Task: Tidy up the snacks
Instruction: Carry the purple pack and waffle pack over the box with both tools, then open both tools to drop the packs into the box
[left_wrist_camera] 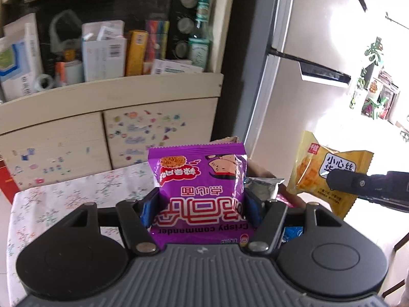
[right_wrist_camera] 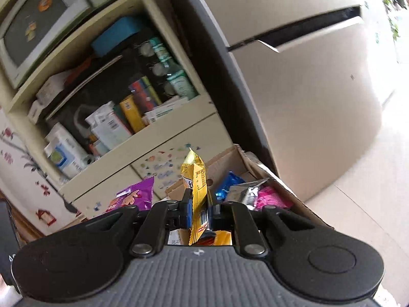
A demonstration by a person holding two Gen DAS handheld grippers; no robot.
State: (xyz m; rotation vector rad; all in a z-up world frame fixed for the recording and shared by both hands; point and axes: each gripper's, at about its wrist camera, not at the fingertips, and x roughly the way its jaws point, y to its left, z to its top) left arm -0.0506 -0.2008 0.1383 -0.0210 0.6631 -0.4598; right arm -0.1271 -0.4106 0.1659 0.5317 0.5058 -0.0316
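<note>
My left gripper [left_wrist_camera: 200, 208] is shut on a purple noodle-snack packet [left_wrist_camera: 202, 179], held upright and upside down above the table. Behind it lies a cardboard box [left_wrist_camera: 258, 170] with a silver packet [left_wrist_camera: 264, 188] inside. My right gripper [right_wrist_camera: 199, 213] is shut on a yellow snack packet [right_wrist_camera: 196, 181], pinched edge-on and raised over the cardboard box [right_wrist_camera: 301, 202]. That box holds a blue packet [right_wrist_camera: 228, 183], a silver packet [right_wrist_camera: 244, 192] and a pink packet [right_wrist_camera: 271, 197]. The yellow packet [left_wrist_camera: 317, 168] and the right gripper's finger [left_wrist_camera: 358, 184] show at the right of the left wrist view. The purple packet [right_wrist_camera: 136, 197] shows left in the right wrist view.
A cream shelf unit [left_wrist_camera: 115, 89] crowded with boxes and bottles stands behind the floral-clothed table [left_wrist_camera: 64, 199]. A refrigerator [right_wrist_camera: 306, 89] rises right of the shelf, with pale floor [right_wrist_camera: 370, 204] beyond the box. A microwave [right_wrist_camera: 33, 33] sits on the upper shelf.
</note>
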